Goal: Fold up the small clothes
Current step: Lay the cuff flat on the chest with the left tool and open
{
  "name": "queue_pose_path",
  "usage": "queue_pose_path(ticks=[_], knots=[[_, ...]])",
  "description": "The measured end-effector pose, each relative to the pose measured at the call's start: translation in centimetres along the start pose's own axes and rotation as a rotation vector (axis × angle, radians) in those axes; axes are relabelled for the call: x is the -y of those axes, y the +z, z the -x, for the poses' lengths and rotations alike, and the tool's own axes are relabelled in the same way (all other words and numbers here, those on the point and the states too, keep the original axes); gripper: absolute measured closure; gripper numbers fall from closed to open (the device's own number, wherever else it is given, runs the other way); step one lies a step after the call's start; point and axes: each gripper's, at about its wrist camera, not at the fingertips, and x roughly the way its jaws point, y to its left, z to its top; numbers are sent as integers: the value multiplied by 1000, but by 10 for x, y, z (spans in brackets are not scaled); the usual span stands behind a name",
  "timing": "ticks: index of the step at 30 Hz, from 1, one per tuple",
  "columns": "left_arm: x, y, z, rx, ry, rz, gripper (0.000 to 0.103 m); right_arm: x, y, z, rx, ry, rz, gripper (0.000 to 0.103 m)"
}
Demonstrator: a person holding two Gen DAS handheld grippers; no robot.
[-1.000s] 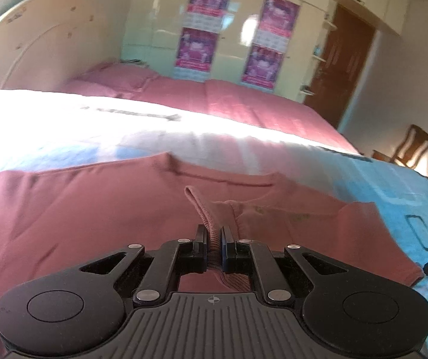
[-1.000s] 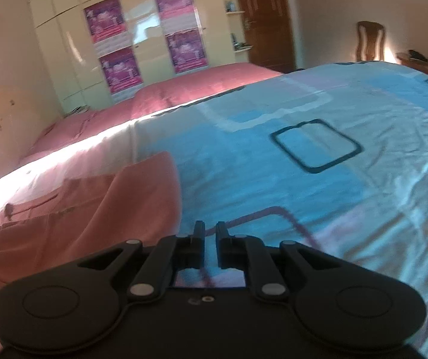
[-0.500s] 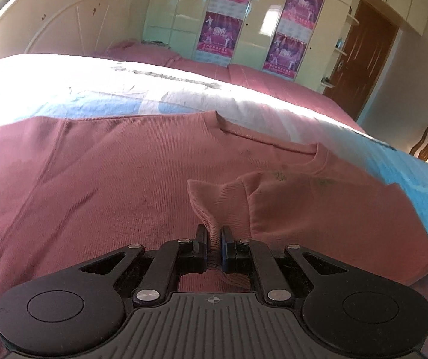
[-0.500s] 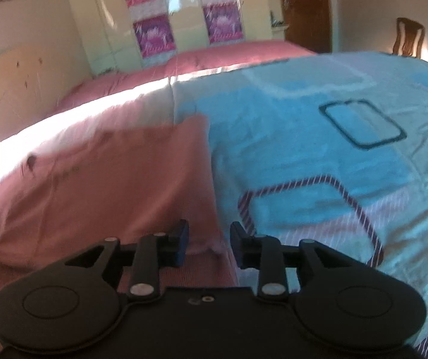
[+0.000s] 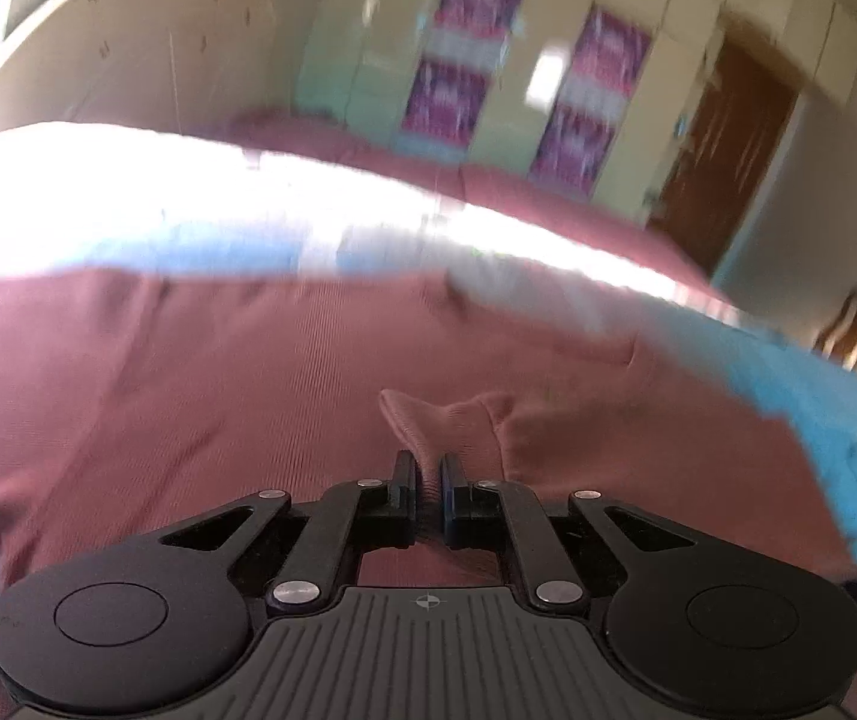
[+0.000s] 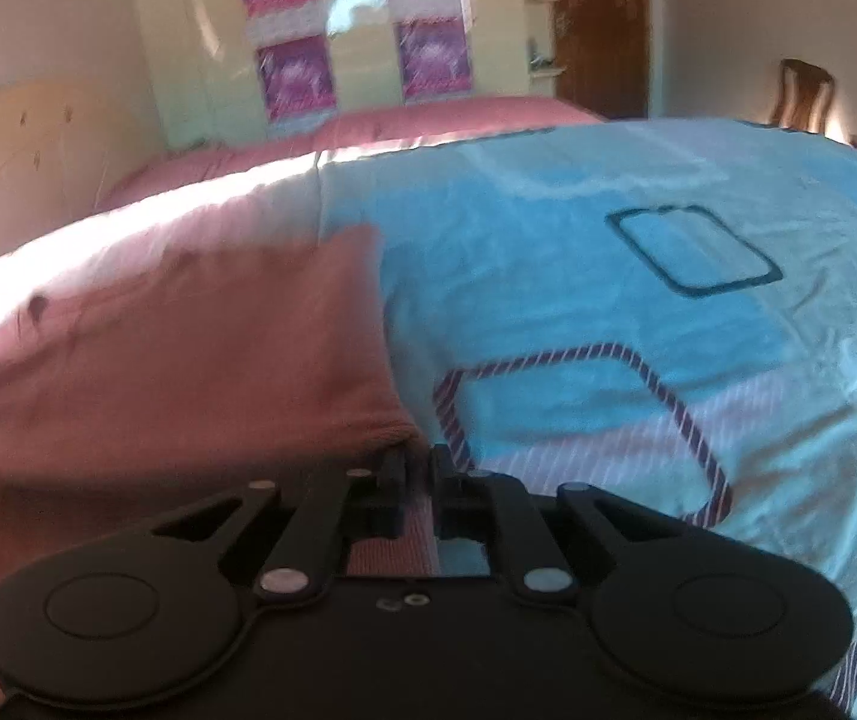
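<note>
Pink knit shirt (image 5: 260, 372) lies on the bedsheet (image 6: 608, 300), both the left gripper (image 5: 426, 483) and right gripper (image 6: 416, 474) pinched on its folded-over edge, the right's jaws having just closed, likely to carry the fold.

Daylight room, strong glare on the bed and motion blur in both views

A band of sunlight burns white across the bedsheet (image 5: 98, 204); the wardrobe doors (image 6: 206, 60) show bright reflections. The left wrist view is smeared most, posters (image 5: 458, 54) unreadable. Fisheye curves the edges, with dark corners, and the chair (image 6: 800, 93) is backlit.
</note>
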Motion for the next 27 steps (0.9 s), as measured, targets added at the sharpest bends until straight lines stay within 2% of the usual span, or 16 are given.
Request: queue_pose_path(ticks=[2, 4, 5, 6, 8, 11, 14, 16, 17, 18, 19, 21, 24, 25, 26, 27], knots=[[-2, -5, -12, -49, -1, -10, 96, 0, -4, -1, -2, 5, 28, 93], [-2, -2, -11, -49, 3, -13, 89, 5, 0, 9, 11, 27, 3, 77], [-2, -1, -9, -46, 6, -14, 78, 10, 2, 18, 46, 30, -8, 71], [-5, 1, -6, -35, 9, -11, 55, 13, 5, 28, 84, 34, -12, 70], [-10, 3, -1, 16, 22, -3, 33, 21, 13, 38, 135, 60, -38, 70], [-17, 14, -13, 11, 26, 21, 33, 28, 42, 21, 157, 110, -74, 74], [-17, 27, -35, -16, 25, 18, 35, 27, 72, -20, 152, 144, -106, 75], [-12, 33, -49, -34, 22, 7, 43, 27, 86, -49, 116, 163, -139, 75], [-8, 35, -54, -43, 17, -8, 59, 29, 90, -62, 91, 178, -165, 74], [-5, 36, -58, -52, 9, -29, 93, 30, 92, -74, 74, 186, -186, 74], [-2, 36, -61, -63, -20, -47, 98, 32, 92, -82, 61, 192, -206, 74], [4, 36, -57, -28, -18, -79, 98, 35, 92, -92, 43, 223, -247, 73], [-2, 31, -42, 57, -14, -35, 98, 33, 90, -97, 26, 257, -257, 74], [-4, 29, -39, 68, -5, -25, 98, 33, 90, -100, 12, 275, -259, 78], [-6, 27, -38, 78, 6, -20, 98, 31, 89, -102, 0, 293, -249, 92], [-7, 24, -38, 81, 13, -19, 98, 26, 89, -100, 14, 265, -209, 97]])
